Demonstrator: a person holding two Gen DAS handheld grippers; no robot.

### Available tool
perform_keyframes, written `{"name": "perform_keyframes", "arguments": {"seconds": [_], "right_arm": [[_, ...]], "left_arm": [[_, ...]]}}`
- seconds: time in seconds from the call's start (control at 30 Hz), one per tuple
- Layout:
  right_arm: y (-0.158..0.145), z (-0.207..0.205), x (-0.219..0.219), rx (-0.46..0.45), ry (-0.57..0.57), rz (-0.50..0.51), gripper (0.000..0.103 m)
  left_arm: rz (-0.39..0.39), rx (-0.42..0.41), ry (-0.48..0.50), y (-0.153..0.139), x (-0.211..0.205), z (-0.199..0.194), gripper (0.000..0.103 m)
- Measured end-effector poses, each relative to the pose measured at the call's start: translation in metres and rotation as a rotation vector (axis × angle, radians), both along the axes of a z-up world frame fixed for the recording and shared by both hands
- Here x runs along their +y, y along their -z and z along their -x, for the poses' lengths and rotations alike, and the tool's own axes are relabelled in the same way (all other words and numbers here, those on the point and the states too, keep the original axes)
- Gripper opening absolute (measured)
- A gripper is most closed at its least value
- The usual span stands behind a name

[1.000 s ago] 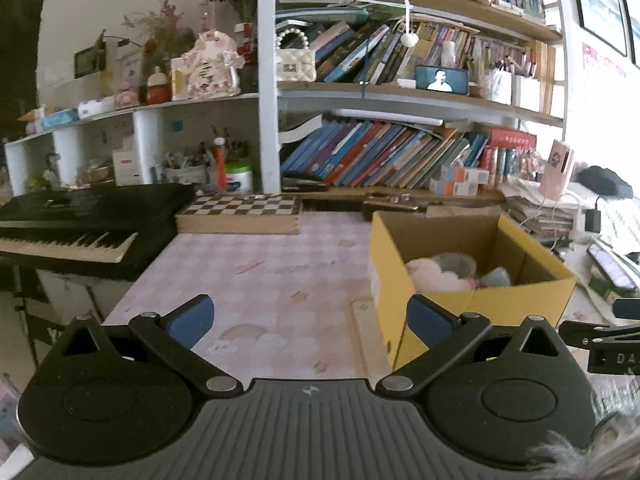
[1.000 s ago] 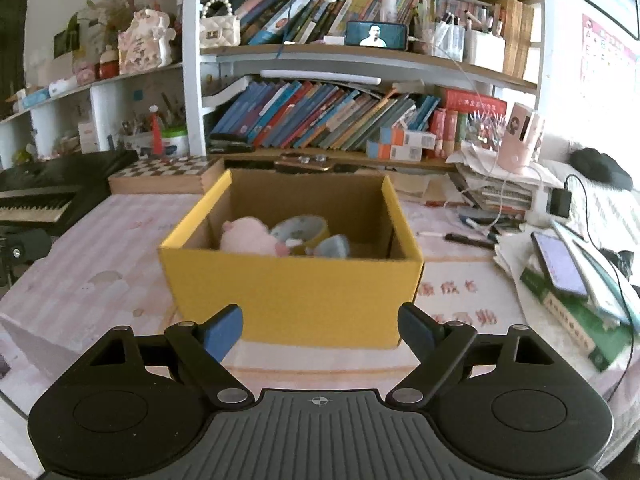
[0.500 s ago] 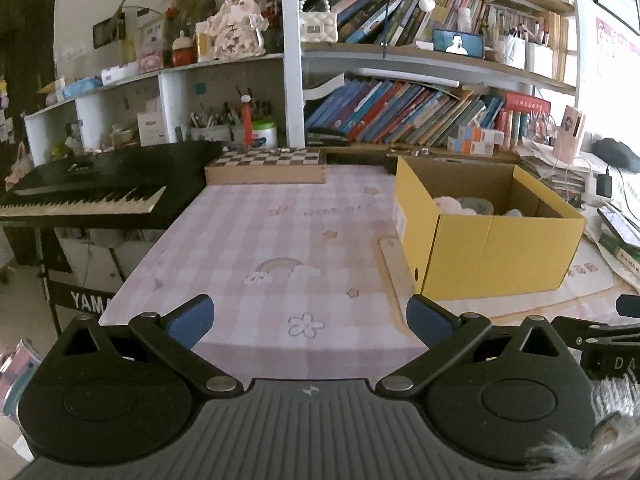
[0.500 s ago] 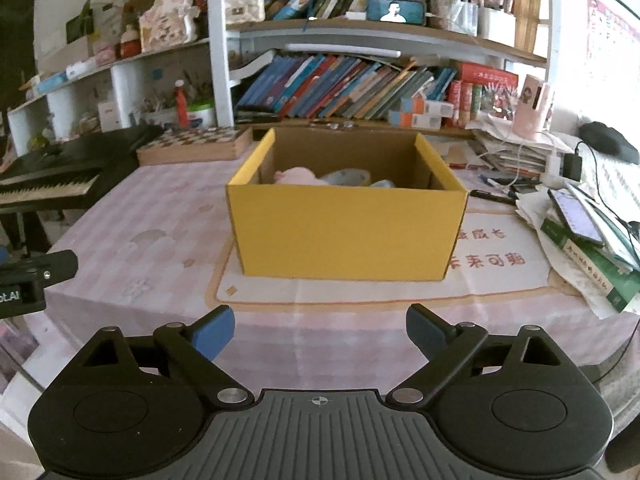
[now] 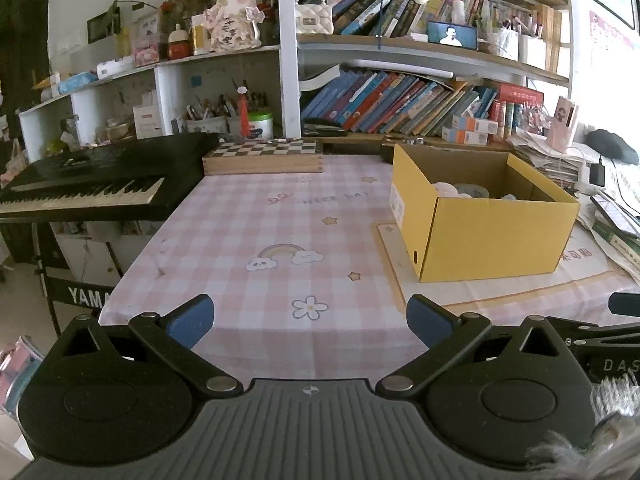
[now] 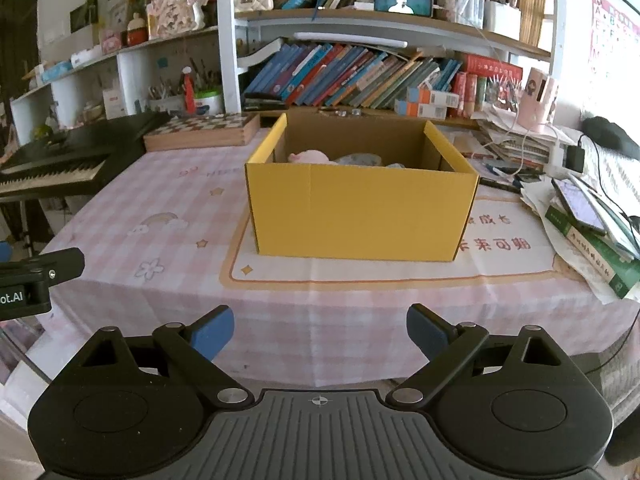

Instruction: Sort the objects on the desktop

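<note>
Yellow cardboard box, open-topped and holding a pink plush toy among other soft items, sits on a cream printed mat straight ahead of the right gripper, whose blue-padded jaws stand wide apart with nothing between them. Seen from the left gripper, likewise spread and empty, the box lies ahead to the right on the pink checked tablecloth.

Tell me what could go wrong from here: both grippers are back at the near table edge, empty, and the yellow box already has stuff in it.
The phone tops a leaning stack at the table's right edge, right of the yellow box; a wide sweep by the right gripper could tip it off.

The charger cable trails there too and might snag.

The left gripper shows beside the right one, so the two could collide.
</note>
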State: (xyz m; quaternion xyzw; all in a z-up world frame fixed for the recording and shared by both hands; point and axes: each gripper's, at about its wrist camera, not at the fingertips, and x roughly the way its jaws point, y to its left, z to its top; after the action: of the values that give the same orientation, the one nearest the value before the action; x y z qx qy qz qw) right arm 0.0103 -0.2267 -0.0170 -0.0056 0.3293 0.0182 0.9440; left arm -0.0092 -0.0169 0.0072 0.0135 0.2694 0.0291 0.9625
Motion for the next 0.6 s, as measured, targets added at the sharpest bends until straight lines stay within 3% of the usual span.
{"name": "perform_keyframes", "arguments": {"seconds": [0.6], "right_arm": [[0.0006, 0.0008, 0.0039, 0.006, -0.002, 0.001, 0.095]], "left_arm": [[0.005, 0.002, 0.016, 0.0009, -0.0006, -0.0011, 0.103]]}}
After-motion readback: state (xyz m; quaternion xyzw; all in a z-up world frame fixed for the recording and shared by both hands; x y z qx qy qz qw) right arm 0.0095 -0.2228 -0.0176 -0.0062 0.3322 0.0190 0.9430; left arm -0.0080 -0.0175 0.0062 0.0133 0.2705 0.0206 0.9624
